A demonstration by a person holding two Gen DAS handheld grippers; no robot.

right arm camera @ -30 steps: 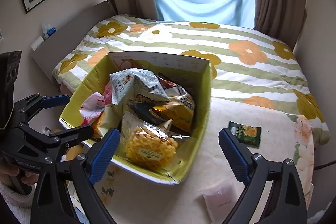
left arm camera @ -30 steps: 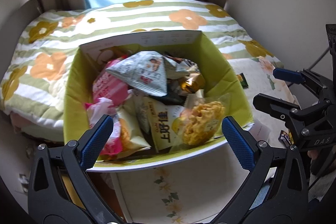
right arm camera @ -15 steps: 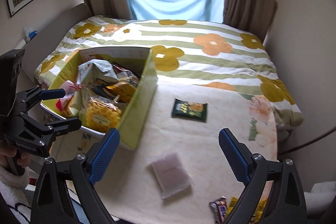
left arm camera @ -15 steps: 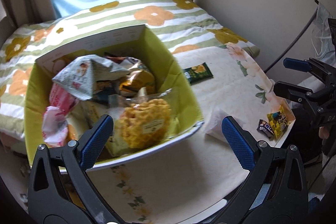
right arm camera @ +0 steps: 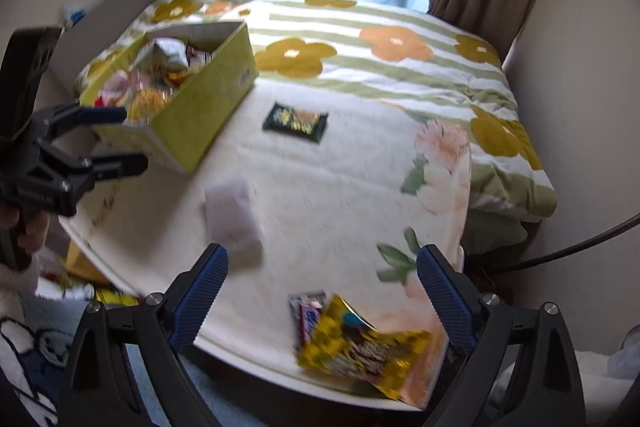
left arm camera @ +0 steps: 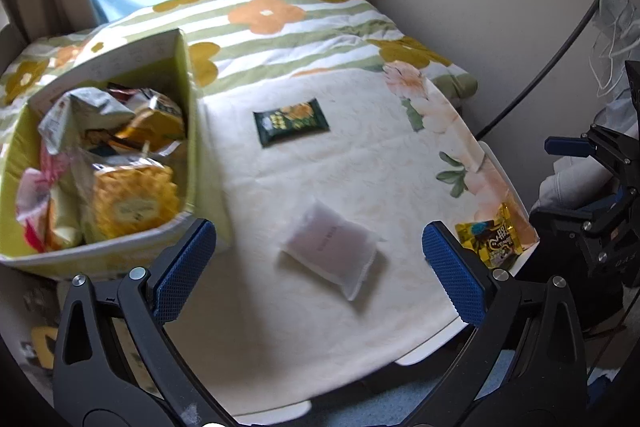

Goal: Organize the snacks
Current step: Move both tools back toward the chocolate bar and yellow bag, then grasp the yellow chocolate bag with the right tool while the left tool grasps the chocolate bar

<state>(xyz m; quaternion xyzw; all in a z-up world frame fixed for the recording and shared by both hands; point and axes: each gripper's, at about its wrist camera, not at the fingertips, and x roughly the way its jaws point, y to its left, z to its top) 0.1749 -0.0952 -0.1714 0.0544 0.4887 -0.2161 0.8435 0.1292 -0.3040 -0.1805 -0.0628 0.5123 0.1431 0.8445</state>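
Yellow-green cardboard forms the snack box (left arm camera: 191,131) at the left of the tabletop (left arm camera: 304,327), its far end toward the flowered bed (left arm camera: 280,23). Packets fill it to the rim: a grey-white pouch (left arm camera: 86,113) on top at the back, an orange bag (left arm camera: 154,125) beside it, a clear bag of round yellow crackers (left arm camera: 134,201) at the near end, and pink wrappers (left arm camera: 30,195) along the left wall.

Just right of the box, the left gripper (left arm camera: 318,267) hovers over the cloth-covered tabletop with its blue-padded fingers (left arm camera: 184,269) spread wide and nothing between them. Ahead of that gap lies a frosted white packet (left arm camera: 330,247), flat and slightly skewed, well apart from the box. Farther back, toward the bed, sits a dark green packet (left arm camera: 291,121) with yellow print, alone on the cloth.

At the right near edge of the tabletop rest a yellow candy bag (right arm camera: 360,347) and, touching its left side, a small purple-and-white wrapper (right arm camera: 306,311), blurred. The right gripper (right arm camera: 320,295) hangs above these two, its fingers (right arm camera: 446,299) also splayed and empty. A black cable (left arm camera: 532,75) runs down the wall on the right.
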